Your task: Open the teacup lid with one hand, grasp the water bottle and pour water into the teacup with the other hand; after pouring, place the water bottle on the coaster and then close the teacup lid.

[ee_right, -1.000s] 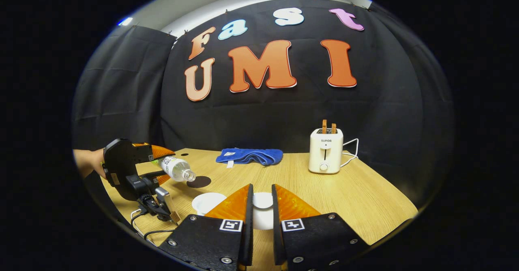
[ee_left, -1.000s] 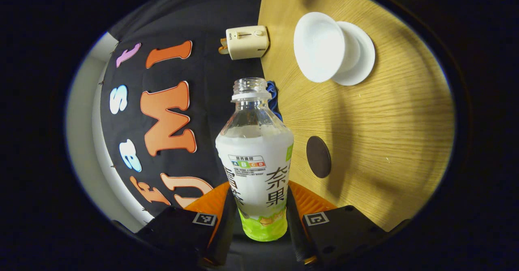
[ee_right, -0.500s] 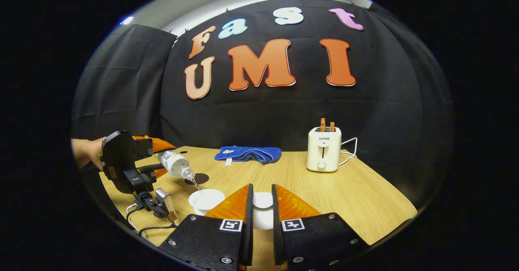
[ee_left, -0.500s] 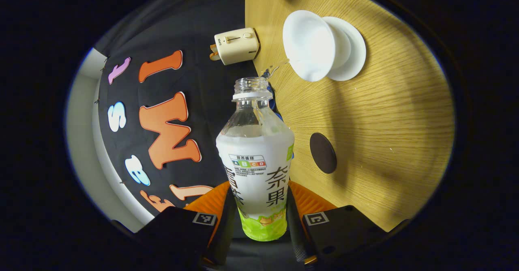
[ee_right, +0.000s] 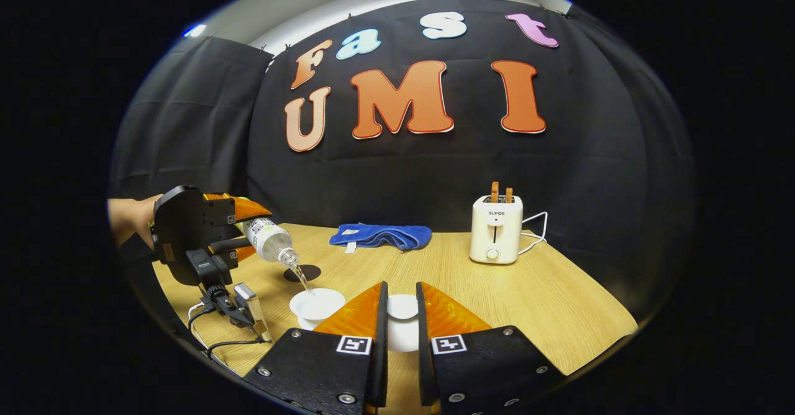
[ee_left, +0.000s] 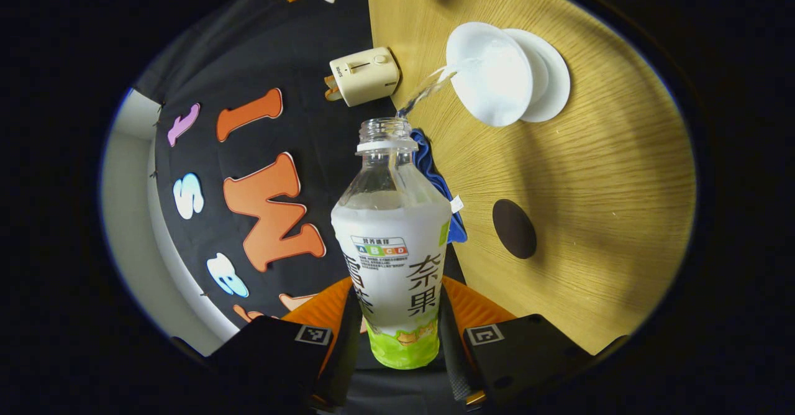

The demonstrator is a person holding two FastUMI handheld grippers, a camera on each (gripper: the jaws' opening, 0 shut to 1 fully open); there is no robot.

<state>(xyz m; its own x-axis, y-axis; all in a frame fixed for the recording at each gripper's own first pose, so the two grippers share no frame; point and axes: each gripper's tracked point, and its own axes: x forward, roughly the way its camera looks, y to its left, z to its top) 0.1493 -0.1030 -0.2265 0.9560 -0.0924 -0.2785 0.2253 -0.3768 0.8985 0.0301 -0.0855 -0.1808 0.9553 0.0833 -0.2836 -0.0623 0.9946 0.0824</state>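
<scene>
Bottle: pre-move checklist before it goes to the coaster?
1. Left hand-held gripper grip on bottle: both fingers press its sides. Ok.
2. Stream lands in teacup: ok.
3. Pour finished: water is running from the tilted bottle. Not ok.
4. Cup fill level: cannot tell.
5. Coaster bare, nothing on it: ok.
6. Lid held off the cup between the right hand-held gripper's fingers: ok.
</scene>
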